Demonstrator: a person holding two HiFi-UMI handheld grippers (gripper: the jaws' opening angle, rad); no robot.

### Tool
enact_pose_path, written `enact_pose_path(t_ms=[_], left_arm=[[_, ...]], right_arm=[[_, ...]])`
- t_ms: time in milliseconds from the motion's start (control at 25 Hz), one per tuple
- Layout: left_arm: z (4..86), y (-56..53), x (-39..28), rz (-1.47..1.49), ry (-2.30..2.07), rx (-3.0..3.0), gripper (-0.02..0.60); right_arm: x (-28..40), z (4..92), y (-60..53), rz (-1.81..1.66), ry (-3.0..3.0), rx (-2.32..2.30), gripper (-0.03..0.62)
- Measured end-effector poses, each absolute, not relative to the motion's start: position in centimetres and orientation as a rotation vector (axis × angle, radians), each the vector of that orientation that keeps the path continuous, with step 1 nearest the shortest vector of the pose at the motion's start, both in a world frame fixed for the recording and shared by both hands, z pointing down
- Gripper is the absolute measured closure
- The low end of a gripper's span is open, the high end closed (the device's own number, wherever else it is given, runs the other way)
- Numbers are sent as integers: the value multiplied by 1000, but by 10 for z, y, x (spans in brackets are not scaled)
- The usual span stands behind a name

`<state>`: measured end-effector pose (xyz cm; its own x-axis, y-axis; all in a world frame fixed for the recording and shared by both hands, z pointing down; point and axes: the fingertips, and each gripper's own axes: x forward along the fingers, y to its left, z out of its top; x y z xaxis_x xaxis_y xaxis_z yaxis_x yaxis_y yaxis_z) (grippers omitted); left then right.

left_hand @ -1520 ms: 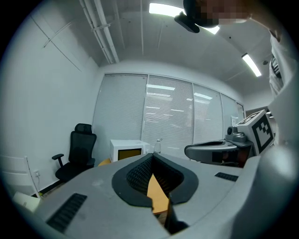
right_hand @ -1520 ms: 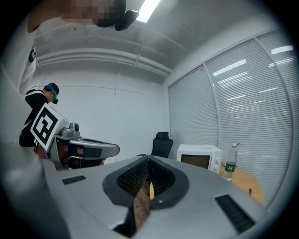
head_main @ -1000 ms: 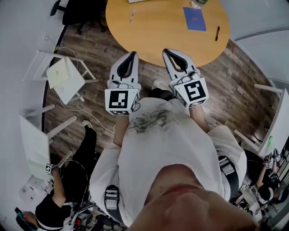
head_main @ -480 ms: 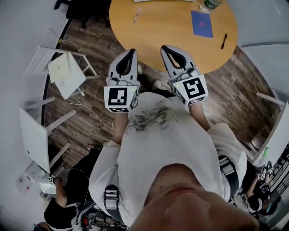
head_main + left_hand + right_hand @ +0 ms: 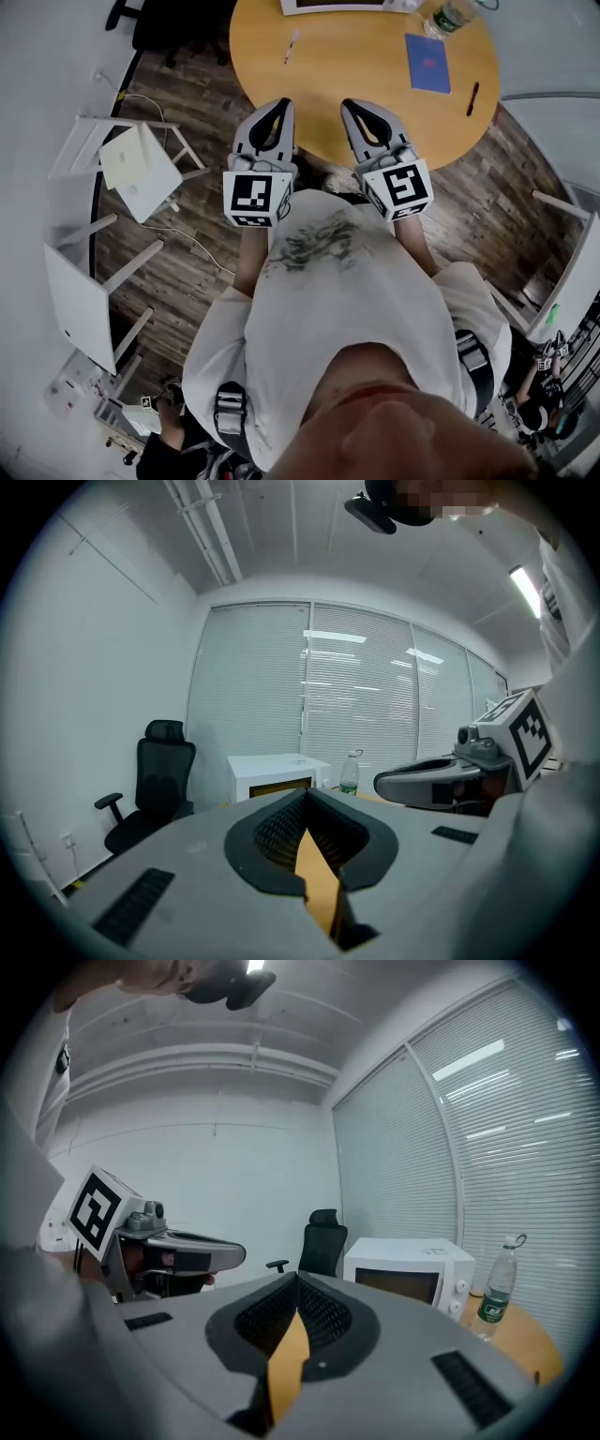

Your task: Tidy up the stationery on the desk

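A round wooden table (image 5: 356,84) carries a light pen (image 5: 291,45) at its left, a blue notebook (image 5: 428,63) at its right and a black pen (image 5: 472,97) near the right rim. My left gripper (image 5: 283,103) and right gripper (image 5: 349,103) hover side by side at the table's near edge, short of all three items. Both are shut with nothing held. In the left gripper view the jaw tips of that gripper (image 5: 305,794) meet over a sliver of tabletop. The right gripper (image 5: 296,1281) looks the same in its own view.
A white microwave (image 5: 337,6) and a water bottle (image 5: 450,16) stand at the table's far side. A black office chair (image 5: 159,19) sits beyond the table's left. White furniture (image 5: 141,164) and a cable lie on the wood floor at left. A person (image 5: 173,441) crouches at lower left.
Both grippers have moved forward toward the table, which now sits nearer them in the head view. The microwave and bottle have come into view; the crouching person has slid toward the bottom edge.
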<state>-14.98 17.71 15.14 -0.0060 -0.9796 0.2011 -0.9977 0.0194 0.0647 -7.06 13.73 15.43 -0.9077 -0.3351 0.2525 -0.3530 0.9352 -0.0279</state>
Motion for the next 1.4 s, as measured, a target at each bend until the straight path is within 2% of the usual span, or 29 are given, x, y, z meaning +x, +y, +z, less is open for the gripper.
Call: enact_pose_path(t_ms=[680,1400], left_arm=[[226,90,-260,197,-1790,2194,572],[329,45,-305,301,-1537,2192,572]], right_arm=[[-193,232,59,208,-2606,700,531],[-242,331,23,418,-2418,848,531]])
